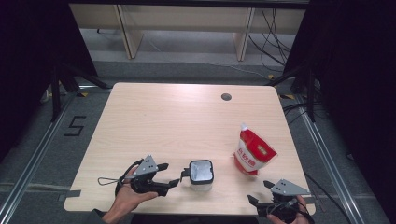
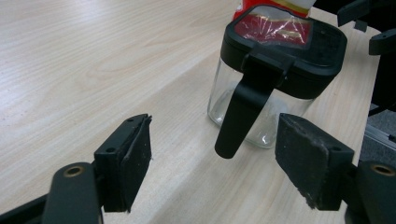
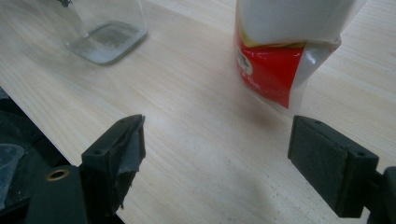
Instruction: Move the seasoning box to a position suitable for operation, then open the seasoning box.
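A small clear glass jar (image 1: 201,173) with a black square lid and a black handle (image 2: 243,112) stands near the table's front edge. My left gripper (image 1: 170,174) lies just left of it, held in a hand, jaws open. In the left gripper view the handle's tip hangs between the open pads (image 2: 130,163) without touching them. A red and white spouted pouch (image 1: 253,154) stands upright to the jar's right. My right gripper (image 1: 259,192) rests at the front right corner, open, with nothing between its jaws. In the right gripper view the pouch (image 3: 280,60) stands a short way ahead, slightly right.
The light wooden table (image 1: 177,121) has a round cable hole (image 1: 226,97) at its far right. The jar's glass base (image 3: 105,37) shows at the upper left of the right gripper view. Dark curtains and floor rails flank the table.
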Demonstrator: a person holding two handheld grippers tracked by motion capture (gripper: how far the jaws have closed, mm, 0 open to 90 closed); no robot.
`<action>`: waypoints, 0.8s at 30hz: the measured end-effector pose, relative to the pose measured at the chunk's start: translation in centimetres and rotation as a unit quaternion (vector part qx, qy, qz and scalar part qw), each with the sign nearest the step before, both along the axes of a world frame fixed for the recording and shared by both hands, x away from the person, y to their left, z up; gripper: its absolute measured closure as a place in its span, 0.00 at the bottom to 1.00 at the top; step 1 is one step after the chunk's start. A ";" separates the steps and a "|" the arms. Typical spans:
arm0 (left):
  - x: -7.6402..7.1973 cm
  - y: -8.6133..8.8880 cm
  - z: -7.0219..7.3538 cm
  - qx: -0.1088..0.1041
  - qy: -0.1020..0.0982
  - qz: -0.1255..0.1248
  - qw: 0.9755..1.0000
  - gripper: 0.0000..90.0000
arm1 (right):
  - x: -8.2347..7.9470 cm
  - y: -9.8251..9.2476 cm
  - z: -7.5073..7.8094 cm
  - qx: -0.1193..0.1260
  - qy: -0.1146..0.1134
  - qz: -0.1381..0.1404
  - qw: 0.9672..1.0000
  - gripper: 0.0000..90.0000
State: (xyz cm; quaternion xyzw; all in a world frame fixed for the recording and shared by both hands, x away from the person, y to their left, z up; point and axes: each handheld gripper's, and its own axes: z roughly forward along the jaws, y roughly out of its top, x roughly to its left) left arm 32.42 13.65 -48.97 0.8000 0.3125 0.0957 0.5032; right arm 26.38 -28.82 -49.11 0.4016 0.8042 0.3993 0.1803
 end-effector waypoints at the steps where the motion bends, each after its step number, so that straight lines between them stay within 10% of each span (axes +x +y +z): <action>1: 0.1 0.1 0.0 0.016 -0.005 -0.011 1.000 0.29 | 0.0 0.0 0.0 -0.001 -0.001 -0.001 1.000 0.22; 15: 0.0 0.2 0.7 -0.002 0.002 0.002 1.000 0.27 | -0.2 0.4 0.1 0.007 0.002 0.007 1.000 0.18; 24: 0.1 0.7 3.0 -0.014 -0.022 -0.018 0.999 0.46 | -0.1 0.6 0.3 0.014 -0.009 0.012 1.000 0.25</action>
